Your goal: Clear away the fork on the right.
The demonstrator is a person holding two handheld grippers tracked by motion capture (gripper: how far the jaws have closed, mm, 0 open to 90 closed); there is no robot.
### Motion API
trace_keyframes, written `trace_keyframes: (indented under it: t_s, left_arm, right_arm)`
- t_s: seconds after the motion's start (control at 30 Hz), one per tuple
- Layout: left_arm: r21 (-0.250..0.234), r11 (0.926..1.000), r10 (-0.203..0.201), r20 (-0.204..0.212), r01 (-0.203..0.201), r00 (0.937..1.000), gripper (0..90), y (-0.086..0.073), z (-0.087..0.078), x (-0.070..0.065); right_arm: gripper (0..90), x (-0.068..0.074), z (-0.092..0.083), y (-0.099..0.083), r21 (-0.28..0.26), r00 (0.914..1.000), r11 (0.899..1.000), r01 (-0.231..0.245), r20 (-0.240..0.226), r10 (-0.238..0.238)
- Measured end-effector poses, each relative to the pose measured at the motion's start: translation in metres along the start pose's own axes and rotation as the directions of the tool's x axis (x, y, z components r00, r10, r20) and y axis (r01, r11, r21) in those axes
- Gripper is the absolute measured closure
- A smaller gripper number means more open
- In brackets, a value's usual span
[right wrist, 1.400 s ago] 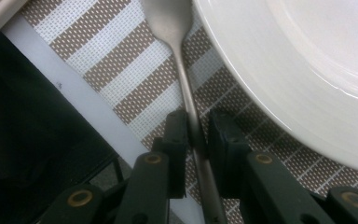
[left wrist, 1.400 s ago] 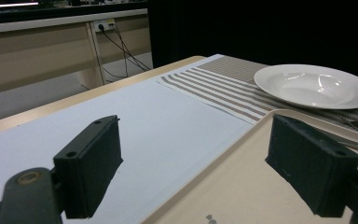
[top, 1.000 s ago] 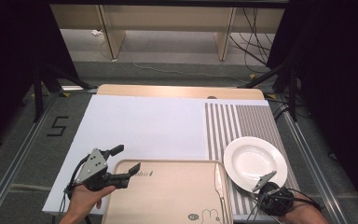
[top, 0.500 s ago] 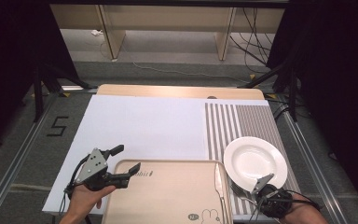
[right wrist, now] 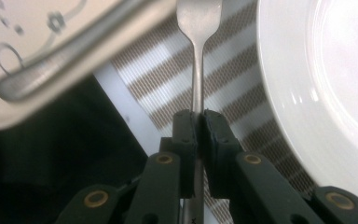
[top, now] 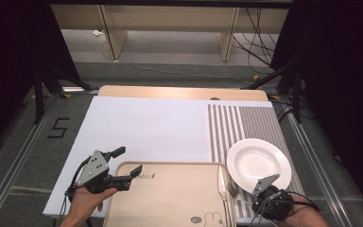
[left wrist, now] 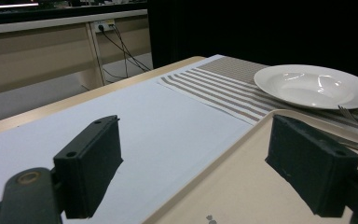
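Your right hand-held gripper [right wrist: 196, 122] is clamped on the handle of a slim silver metal fork [right wrist: 198, 56], whose tines end lies over the brown-and-white striped placemat [right wrist: 168, 88], just beside the round white ceramic plate [right wrist: 317, 88] (between that plate and the beige plastic tray's [top: 170, 203] edge). Your left hand-held gripper [top: 123, 163] stands wide with nothing between its jaws, across the tray's far corner from the plate, one jaw over the tray, the other over the white sheet [top: 146, 127] on the counter.
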State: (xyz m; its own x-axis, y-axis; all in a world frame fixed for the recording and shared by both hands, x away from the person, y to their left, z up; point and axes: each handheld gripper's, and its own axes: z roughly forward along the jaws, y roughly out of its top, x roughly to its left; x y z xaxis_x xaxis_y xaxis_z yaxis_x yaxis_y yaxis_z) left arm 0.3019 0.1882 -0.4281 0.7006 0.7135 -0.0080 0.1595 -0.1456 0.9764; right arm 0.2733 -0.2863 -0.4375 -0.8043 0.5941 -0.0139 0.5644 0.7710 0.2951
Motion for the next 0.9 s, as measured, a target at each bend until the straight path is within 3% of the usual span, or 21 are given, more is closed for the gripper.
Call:
trace_keyframes:
  t_s: [0.17, 0.33, 0.53, 0.63, 0.9]
  left_arm:
    - [0.001, 1.0, 0.001, 0.0, -0.001, 1.0, 16.9, 0.0, 0.0, 0.0]
    - [0.001, 1.0, -0.001, -0.001, 0.001, 1.0, 17.0, 0.0, 0.0, 0.0]
    - [0.0, 1.0, 0.0, -0.001, 0.0, 1.0, 16.9, 0.0, 0.0, 0.0]
    - [0.0, 1.0, 0.0, -0.002, 0.0, 1.0, 16.9, 0.0, 0.0, 0.0]
    - [-0.001, 1.0, 0.0, -0.002, 0.0, 1.0, 16.9, 0.0, 0.0, 0.0]
  right_arm:
    - [84.6, 0.0, -0.005, 0.006, -0.094, 0.9979, 0.995, -0.038, -0.056, 0.033]
    - [84.6, 0.004, -0.009, 0.014, -0.164, 0.9947, 0.985, -0.052, -0.096, 0.036]
    - [84.6, 0.01, -0.011, 0.026, -0.2, 0.9909, 0.977, -0.07, -0.127, 0.045]
    - [84.6, 0.011, -0.01, 0.031, -0.239, 0.9878, 0.97, -0.053, -0.155, 0.016]
    - [84.6, 0.021, -0.009, 0.047, -0.272, 0.9858, 0.96, -0.063, -0.167, 0.017]
